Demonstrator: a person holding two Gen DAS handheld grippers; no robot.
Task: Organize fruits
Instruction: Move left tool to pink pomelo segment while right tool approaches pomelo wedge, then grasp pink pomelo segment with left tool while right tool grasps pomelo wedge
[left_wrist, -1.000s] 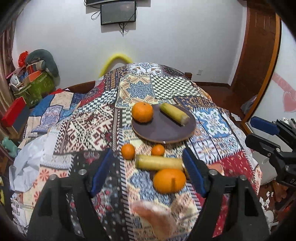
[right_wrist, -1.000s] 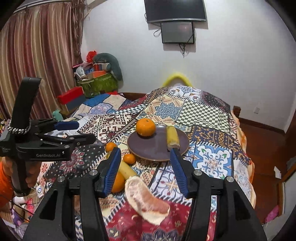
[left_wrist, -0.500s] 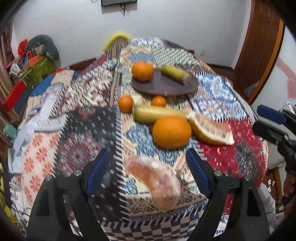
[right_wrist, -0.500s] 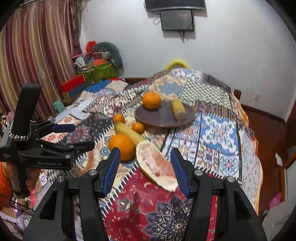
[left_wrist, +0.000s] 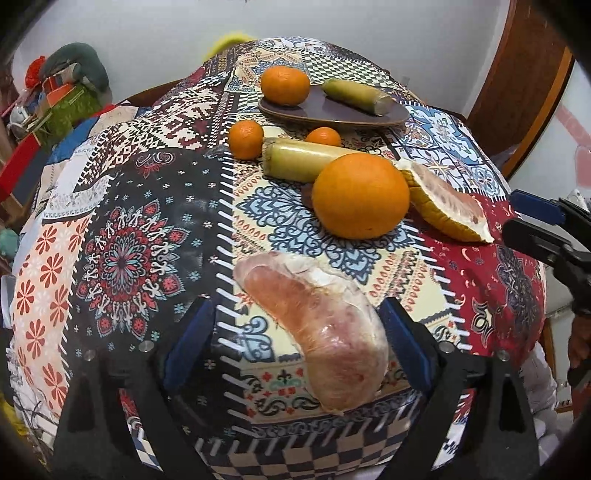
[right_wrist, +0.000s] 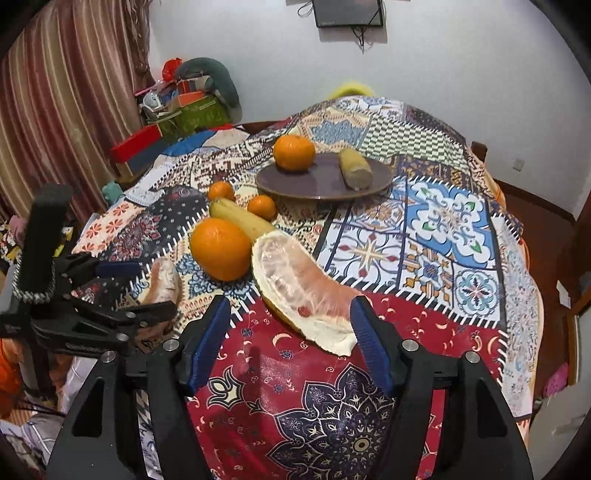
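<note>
Over the patchwork table (left_wrist: 122, 254) my left tongs (left_wrist: 295, 343) and right tongs (right_wrist: 291, 343) have just widened, empty, now straddling the peeled pomelo segment (left_wrist: 317, 332) and pomelo wedge (right_wrist: 303, 295), ready to grab.

Wall (right_wrist: 461, 74): plain white, with a dark screen (right_wrist: 347, 13) mounted high and cables hanging below it.
Curtain (right_wrist: 66, 110): striped red-brown, at left.
Clutter pile (right_wrist: 192, 99): green box, red box, grey-green cushion, stacked beside the curtain against the wall.
Floor (right_wrist: 532, 218): dark red-brown, with a dark skirting board along the wall.
Socket (right_wrist: 518, 164): white, low on the wall at right.
Door (left_wrist: 517, 92): brown wood, at right in the left view.
Desk cloth (right_wrist: 443, 221): patchwork of many patterns.
Light: even, indoor.
</note>
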